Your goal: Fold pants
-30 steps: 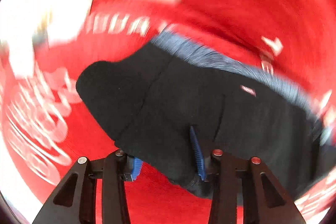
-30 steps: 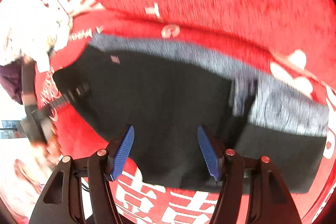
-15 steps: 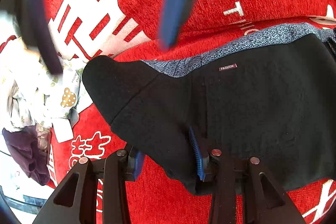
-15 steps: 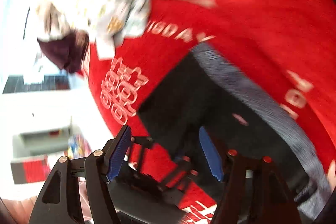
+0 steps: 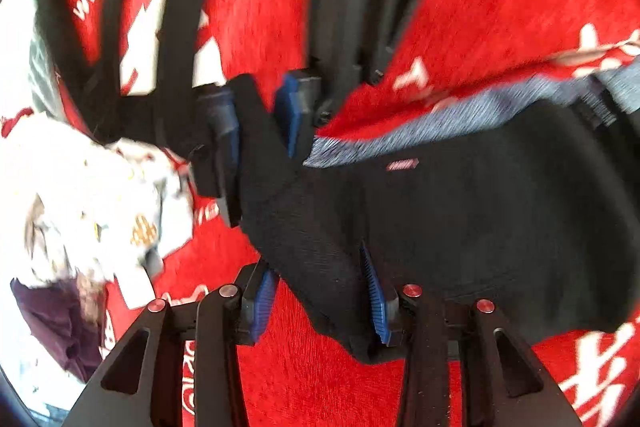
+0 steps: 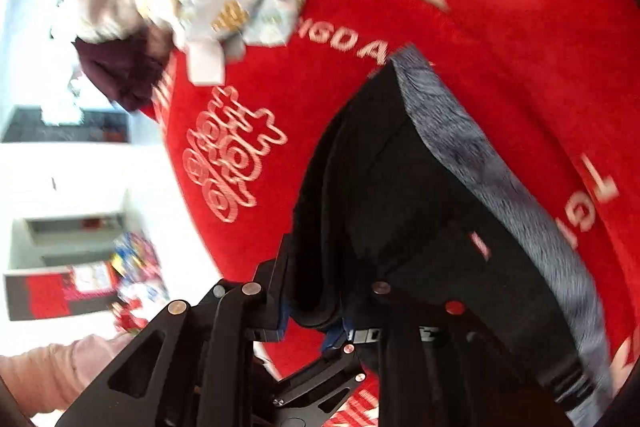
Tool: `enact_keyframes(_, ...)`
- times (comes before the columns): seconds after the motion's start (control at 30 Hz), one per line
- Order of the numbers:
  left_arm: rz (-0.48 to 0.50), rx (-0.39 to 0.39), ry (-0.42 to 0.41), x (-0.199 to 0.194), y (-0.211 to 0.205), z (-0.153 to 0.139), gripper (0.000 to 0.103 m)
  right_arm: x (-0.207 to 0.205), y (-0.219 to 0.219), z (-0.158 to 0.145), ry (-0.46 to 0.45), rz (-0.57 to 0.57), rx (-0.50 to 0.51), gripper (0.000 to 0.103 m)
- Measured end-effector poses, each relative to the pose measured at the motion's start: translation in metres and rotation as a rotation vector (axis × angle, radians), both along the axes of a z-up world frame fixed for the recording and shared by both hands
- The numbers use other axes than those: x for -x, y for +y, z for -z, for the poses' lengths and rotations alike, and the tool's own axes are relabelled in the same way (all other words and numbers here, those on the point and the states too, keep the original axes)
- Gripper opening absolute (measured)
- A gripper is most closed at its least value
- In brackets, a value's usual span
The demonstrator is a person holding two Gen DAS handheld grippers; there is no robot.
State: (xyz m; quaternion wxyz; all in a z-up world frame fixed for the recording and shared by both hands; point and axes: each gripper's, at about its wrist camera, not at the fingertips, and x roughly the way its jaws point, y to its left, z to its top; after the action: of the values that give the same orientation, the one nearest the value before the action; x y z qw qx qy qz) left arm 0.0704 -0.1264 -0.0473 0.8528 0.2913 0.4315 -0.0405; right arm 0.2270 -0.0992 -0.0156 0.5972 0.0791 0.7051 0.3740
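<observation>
**Both grippers on one corner of the pants**

Red velvety cloth with white lettering (image 5: pixel 500 7) covers the surface under me. Nearest, my left gripper (image 5: pixel 320 303) is clamped on the lower edge of the black knit pants with a grey-blue heathered band (image 5: pixel 460 219), which lie spread over the cloth. Just beyond, my right gripper (image 5: pixel 258 123) straddles the raised corner of the same pants, its jaws closing on the fabric between the blue pads. Farther off, at the cloth's edge, sits a heap of pale printed clothing (image 5: pixel 88 195) with a dark maroon garment (image 5: pixel 56 327) beside it.

I judge the risk to be a thin pinch: if my right pads catch only one layer, the corner could slip and the fold skew.

Count: one pair of pants, two grippers, one heap.
</observation>
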Motion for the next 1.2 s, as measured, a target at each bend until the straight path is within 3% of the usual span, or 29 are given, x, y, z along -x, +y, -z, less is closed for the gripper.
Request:
enact_keyframes(0.13, 0.087, 0.052, -0.048, 0.014, -0.028, -0.047, 0.041, 0.018, -0.063, -0.037, -0.034, 0.145, -0.172, 0.022)
enact_keyframes(0.27, 0.179, 0.114, -0.075, 0.028, -0.069, -0.085, 0.041, 0.045, -0.133, -0.068, -0.077, 0.284, -0.273, 0.022)
enact_keyframes(0.43, 0.319, 0.180, -0.079, 0.047, -0.149, -0.110, 0.041, 0.090, -0.228, -0.099, -0.159, 0.440, -0.305, 0.022)
enact_keyframes(0.57, 0.427, 0.206, -0.045, 0.066, -0.216, -0.103, 0.041, 0.129, -0.312, -0.104, -0.189, 0.575, -0.282, 0.022)
enact_keyframes(0.7, 0.543, 0.139, 0.026, 0.087, -0.286, -0.061, 0.043, 0.168, -0.399, -0.070, -0.144, 0.735, -0.254, 0.023)
enact_keyframes(0.83, 0.572, 0.060, 0.174, 0.104, -0.338, 0.000, 0.043, 0.204, -0.453, 0.005, -0.018, 0.880, -0.207, 0.022)
enact_keyframes(0.9, 0.574, 0.035, 0.188, 0.108, -0.347, 0.013, 0.043, 0.219, -0.473, 0.038, 0.042, 0.939, -0.199, 0.023)
enact_keyframes(1.07, 0.600, 0.011, 0.203, 0.108, -0.346, 0.013, 0.047, 0.233, -0.488, 0.070, 0.106, 1.015, -0.279, 0.023)
enact_keyframes(1.2, 0.579, 0.087, 0.264, 0.093, -0.318, -0.016, 0.067, 0.226, -0.485, 0.071, 0.138, 0.987, -0.275, 0.029)
